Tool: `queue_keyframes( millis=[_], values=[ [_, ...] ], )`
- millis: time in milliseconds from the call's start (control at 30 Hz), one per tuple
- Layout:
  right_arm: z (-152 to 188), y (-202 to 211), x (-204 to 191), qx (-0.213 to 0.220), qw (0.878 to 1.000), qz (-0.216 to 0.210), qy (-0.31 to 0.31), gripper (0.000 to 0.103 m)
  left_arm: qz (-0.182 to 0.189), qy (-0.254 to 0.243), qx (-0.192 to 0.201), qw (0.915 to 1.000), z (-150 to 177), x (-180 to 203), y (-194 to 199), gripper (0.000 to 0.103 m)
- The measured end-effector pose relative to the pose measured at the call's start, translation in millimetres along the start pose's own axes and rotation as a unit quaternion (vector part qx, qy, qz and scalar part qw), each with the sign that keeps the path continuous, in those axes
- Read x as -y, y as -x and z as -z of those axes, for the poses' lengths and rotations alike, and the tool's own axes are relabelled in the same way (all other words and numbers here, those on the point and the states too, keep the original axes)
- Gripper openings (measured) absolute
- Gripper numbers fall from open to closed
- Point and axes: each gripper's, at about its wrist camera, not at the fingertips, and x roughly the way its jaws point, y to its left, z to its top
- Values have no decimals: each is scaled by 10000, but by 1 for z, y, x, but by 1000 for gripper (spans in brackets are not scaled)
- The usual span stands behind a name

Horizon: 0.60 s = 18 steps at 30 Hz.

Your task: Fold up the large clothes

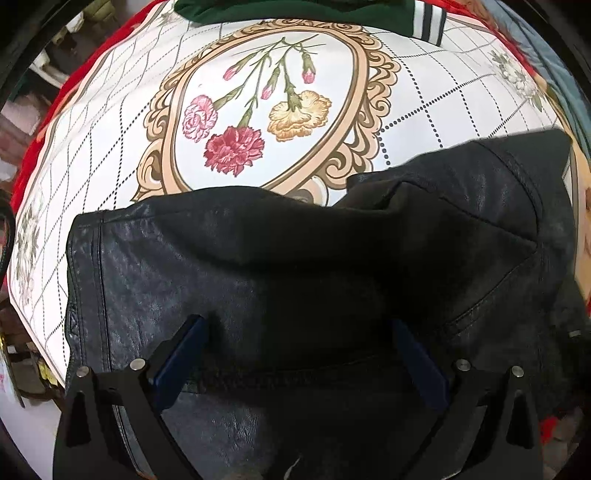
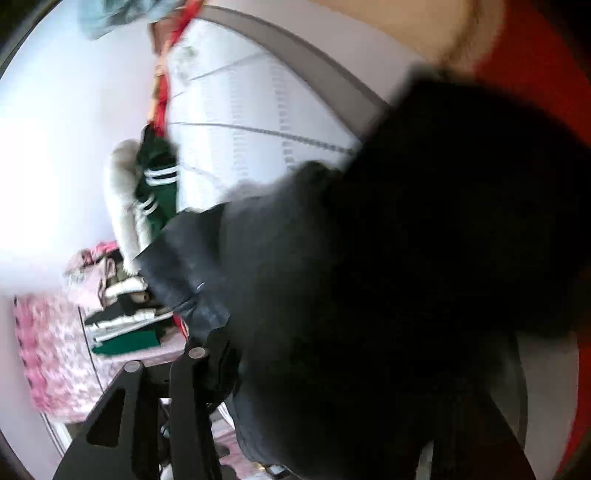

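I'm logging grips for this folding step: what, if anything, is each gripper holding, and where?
The left gripper stands open over the black leather jacket, holding nothing. The right gripper's grip cannot be told: the jacket covers its fingers.

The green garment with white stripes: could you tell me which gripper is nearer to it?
Hard to settle. The left gripper is over the black leather jacket, the green garment across the cloth; the right gripper's view is blurred.

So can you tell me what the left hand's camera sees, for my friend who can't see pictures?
A black leather-look jacket lies on a white tablecloth printed with pink, red and yellow carnations inside a gold frame. The left gripper points down at it, its blue-padded fingers spread wide on the jacket. A dark green garment with white stripes lies at the far edge.
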Motion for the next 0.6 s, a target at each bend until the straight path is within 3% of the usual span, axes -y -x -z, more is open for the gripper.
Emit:
queue_keyframes(
  millis=[67, 167, 233, 367, 500, 600],
  values=[
    [2, 2, -6, -47, 9997, 223, -55, 31, -54, 92, -86, 9999, -5, -10, 8, 103],
    [11, 22, -18, -240, 9944, 1027, 72, 43, -127, 416, 114, 9990, -1, -43, 36, 103],
    [18, 31, -28, -433, 9904, 1292, 233, 45, -187, 771, 215, 9966, 4, -76, 51, 103],
    [36, 47, -58, -519, 9712, 2180, 806, 53, -266, 1422, 222, 9892, 11, -146, 48, 102],
    [48, 71, -70, -383, 9682, 2315, 864, 54, -64, 1570, 154, 9875, 6, -181, 16, 101],
    [49, 73, -81, -324, 9721, 2185, 794, 56, 120, 1547, 113, 9878, -12, -184, -13, 100]
  ],
)
